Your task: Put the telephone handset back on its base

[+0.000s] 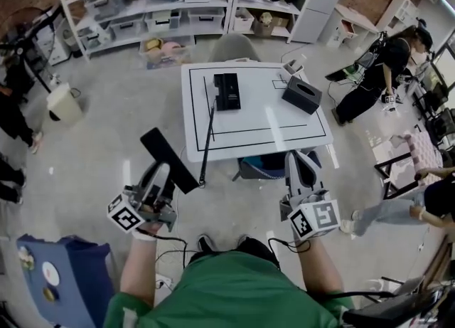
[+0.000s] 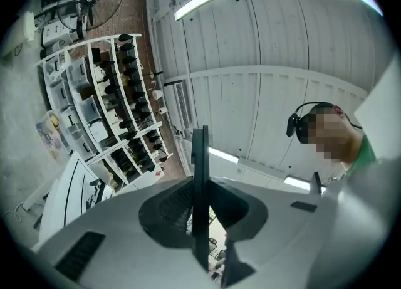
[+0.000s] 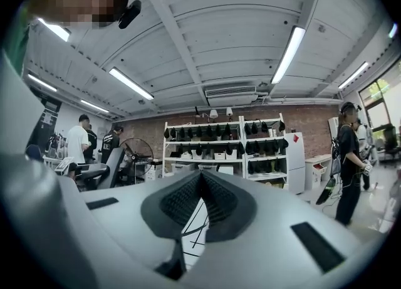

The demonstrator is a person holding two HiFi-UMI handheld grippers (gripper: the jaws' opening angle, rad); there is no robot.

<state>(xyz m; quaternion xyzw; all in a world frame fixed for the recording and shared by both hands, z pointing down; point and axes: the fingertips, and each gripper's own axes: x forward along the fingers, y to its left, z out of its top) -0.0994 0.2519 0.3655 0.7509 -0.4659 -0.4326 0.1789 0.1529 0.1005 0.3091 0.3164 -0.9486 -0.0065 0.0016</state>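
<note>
The black telephone handset (image 1: 169, 159) is a flat bar held in the air to the near left of the table. My left gripper (image 1: 159, 171) is shut on its lower end. In the left gripper view the handset (image 2: 200, 194) shows edge-on as a thin black slab pinched between the jaws, pointing up at the ceiling. The black telephone base (image 1: 227, 91) lies on the white table (image 1: 313, 138), at its far middle. A thin black cord (image 1: 207, 141) runs over the table's near left edge. My right gripper (image 1: 302, 163) hangs in front of the table, shut with nothing in it (image 3: 200, 181).
A black box (image 1: 301, 94) sits on the table's right side. A grey chair (image 1: 231, 48) stands behind the table, with white shelves (image 1: 156, 6) beyond it. A person (image 1: 377, 70) stands at the right. A blue cart (image 1: 57, 277) is near my left.
</note>
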